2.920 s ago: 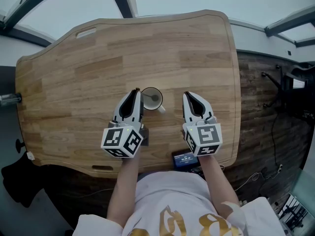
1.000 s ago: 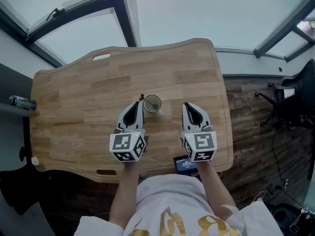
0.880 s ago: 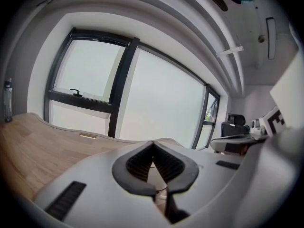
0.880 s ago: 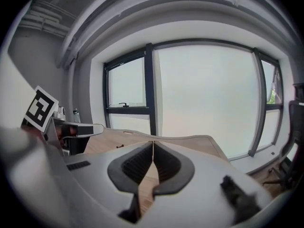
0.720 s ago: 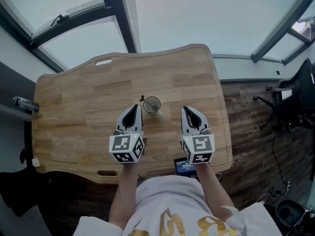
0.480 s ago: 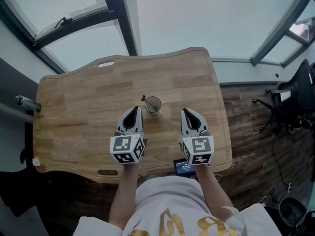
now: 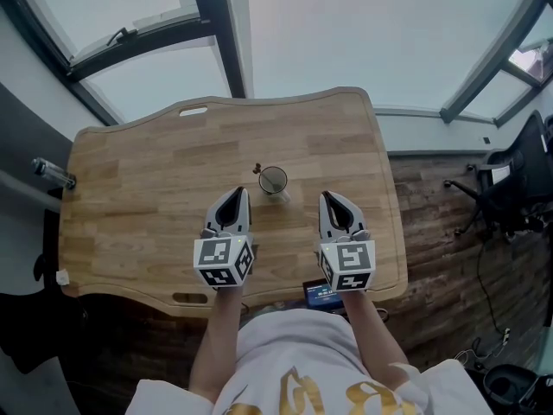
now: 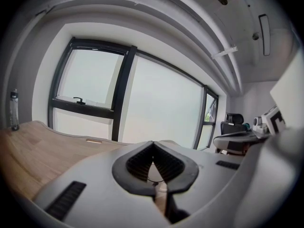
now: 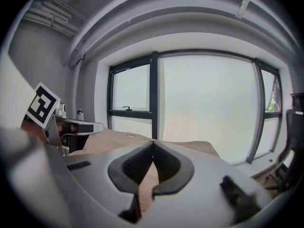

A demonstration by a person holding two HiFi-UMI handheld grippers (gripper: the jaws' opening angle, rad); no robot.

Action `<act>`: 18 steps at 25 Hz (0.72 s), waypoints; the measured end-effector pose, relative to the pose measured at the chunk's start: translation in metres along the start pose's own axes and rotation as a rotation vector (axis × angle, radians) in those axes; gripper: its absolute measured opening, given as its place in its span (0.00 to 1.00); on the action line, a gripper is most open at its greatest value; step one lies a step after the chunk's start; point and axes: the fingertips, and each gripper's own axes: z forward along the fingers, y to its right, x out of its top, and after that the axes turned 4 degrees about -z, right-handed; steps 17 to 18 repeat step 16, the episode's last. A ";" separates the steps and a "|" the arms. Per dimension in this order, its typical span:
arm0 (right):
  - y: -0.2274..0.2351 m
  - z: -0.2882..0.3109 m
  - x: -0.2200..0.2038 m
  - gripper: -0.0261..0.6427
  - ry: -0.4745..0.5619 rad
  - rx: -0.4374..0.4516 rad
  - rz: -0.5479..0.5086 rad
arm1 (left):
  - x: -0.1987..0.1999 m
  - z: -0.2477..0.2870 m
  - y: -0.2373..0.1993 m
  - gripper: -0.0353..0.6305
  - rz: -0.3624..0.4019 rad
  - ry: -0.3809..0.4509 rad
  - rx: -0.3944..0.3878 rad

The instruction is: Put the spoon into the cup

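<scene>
**Pale wooden table beneath a wide window: spoon standing in the cup, both grippers closed and empty**

Nearest the person, at the near edge of the light oak-grain table [image 7: 130, 188], lies a small dark device with a blue screen [image 7: 320, 293]. Just beyond it, the left gripper [image 7: 238, 192] and the right gripper [image 7: 327, 197] hover side by side, both pointing away from the person. Each gripper's own view shows its ribbed black pads pressed tip to tip with nothing between them.

Ahead of the tips, between the two but nearer the left gripper, stands the small round pale cup [image 7: 273, 181]. The thin dark-handled spoon [image 7: 257, 169] rests inside it, its handle rising past the far-left rim, so its long axis leans away from the fingers. Neither gripper touches cup or spoon.

Farthest off runs the dark-framed window [image 7: 216, 24]. Judged from this layout, the placing appears complete and no further grasp seems needed.
</scene>
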 end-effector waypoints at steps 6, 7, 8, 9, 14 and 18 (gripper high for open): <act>-0.003 -0.002 0.001 0.08 0.001 0.000 -0.003 | -0.001 -0.002 -0.001 0.07 -0.002 -0.002 0.003; -0.002 -0.002 0.001 0.08 0.001 -0.001 -0.004 | -0.001 -0.002 -0.001 0.07 -0.002 -0.001 0.003; -0.002 -0.001 0.001 0.08 0.001 -0.002 -0.003 | -0.001 -0.002 -0.002 0.07 -0.002 -0.001 0.003; -0.002 -0.001 0.001 0.08 0.002 -0.003 -0.003 | -0.001 -0.002 -0.002 0.07 -0.002 -0.001 0.004; -0.004 -0.001 0.000 0.08 -0.001 0.001 0.001 | 0.000 -0.003 -0.007 0.07 -0.009 0.001 0.013; -0.004 -0.001 0.000 0.08 -0.002 0.002 0.003 | 0.000 -0.002 -0.008 0.07 -0.010 0.000 0.012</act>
